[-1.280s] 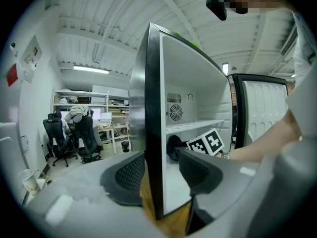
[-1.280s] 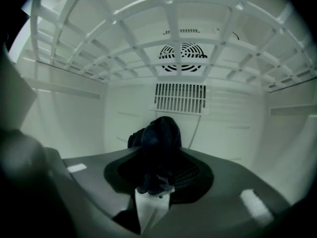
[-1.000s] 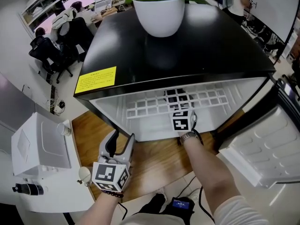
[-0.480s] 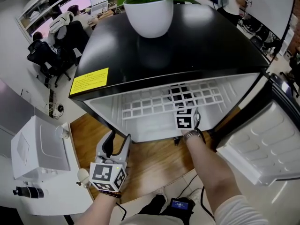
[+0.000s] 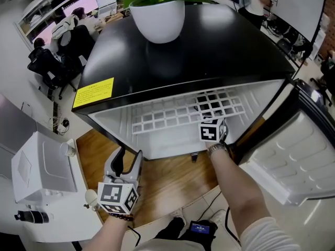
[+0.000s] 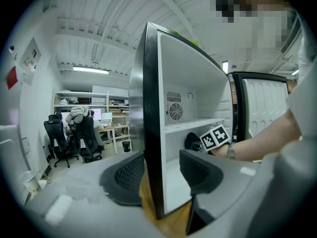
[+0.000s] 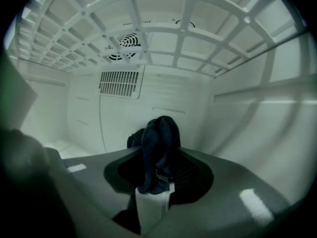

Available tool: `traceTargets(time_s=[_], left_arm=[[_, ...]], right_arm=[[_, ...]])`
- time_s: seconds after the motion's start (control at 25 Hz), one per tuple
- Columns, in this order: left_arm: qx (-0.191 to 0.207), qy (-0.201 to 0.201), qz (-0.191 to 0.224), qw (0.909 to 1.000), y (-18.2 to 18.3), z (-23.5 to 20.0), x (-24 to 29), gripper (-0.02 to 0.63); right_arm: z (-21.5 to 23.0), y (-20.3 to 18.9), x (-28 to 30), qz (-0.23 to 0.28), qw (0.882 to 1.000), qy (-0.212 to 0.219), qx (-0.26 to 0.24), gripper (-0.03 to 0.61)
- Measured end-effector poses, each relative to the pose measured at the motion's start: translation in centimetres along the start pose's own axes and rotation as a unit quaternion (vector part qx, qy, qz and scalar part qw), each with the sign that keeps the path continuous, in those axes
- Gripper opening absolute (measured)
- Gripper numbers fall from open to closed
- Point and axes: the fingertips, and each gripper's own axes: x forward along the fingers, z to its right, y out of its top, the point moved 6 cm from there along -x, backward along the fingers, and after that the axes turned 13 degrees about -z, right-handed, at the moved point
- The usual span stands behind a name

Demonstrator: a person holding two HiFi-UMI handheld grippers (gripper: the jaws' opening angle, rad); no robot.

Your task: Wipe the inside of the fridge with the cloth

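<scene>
Cloth (image 7: 157, 148) first: it's a dark, bunched-up rag clamped tight in the right tongs (image 7: 159, 175), sticking up out of the jaws, and it's inside the fridge (image 5: 209, 51), low down under the white wire shelf (image 5: 178, 114).

The left tongs (image 6: 161, 167) are slack with the jaws apart and nothing in them. They hang over the wooden floor (image 5: 167, 177), short of the cabinet's left front corner. That view lines the black front edge (image 6: 151, 133) up between the jaws, but the head view shows they're apart from it.

Room-wise, the right arm goes in at the right half of the opening, close to the right-hand post. The door (image 5: 293, 161) is swung wide off to the right, so the whole front is open. Left of the arm the floor of the compartment is bare white.

The right gripper view gets you stuff the head view can't. There's the shelf grid right overhead, the right side wall close by, and a louvred grille (image 7: 119, 82) and round fan vent (image 7: 124, 41) on the back wall, which sits well beyond the cloth. Only the head view shows the white plant pot (image 5: 157, 17) and yellow label (image 5: 94, 92) on the black top. The left gripper view catches office chairs (image 6: 74, 133) way back.
</scene>
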Motion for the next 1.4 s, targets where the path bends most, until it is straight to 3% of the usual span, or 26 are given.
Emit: traceTargets(time_s=[0.32, 0.44, 0.6, 0.96, 1.12, 1.4], left_arm=[[-0.004, -0.002, 0.000, 1.0000, 0.0, 0.1, 0.0, 0.225], [-0.004, -0.005, 0.001, 1.0000, 0.0, 0.1, 0.1, 0.225], [-0.006, -0.008, 0.002, 0.9999, 0.0, 0.0, 0.0, 0.225], [-0.004, -0.015, 0.002, 0.9999, 0.0, 0.0, 0.0, 0.225], [-0.004, -0.015, 0.002, 0.9999, 0.0, 0.1, 0.0, 0.225], [-0.001, -0.015, 0.005, 0.9999, 0.0, 0.0, 0.0, 0.225]], right_arm=[[1.5, -0.4, -0.3, -0.024, 0.999, -0.030, 0.021, 0.128], [-0.5, -0.5, -1.5, -0.013, 1.000, 0.002, 0.029, 0.129], [-6.3, 0.3, -3.6, 0.015, 0.997, 0.072, -0.002, 0.129], [-18.4, 0.5, -5.1, 0.010, 0.979, 0.197, -0.046, 0.129], [-21.2, 0.1, -4.3, -0.012, 0.974, 0.217, -0.066, 0.128], [-21.3, -1.2, -2.9, -0.040, 0.975, 0.198, -0.089, 0.127]])
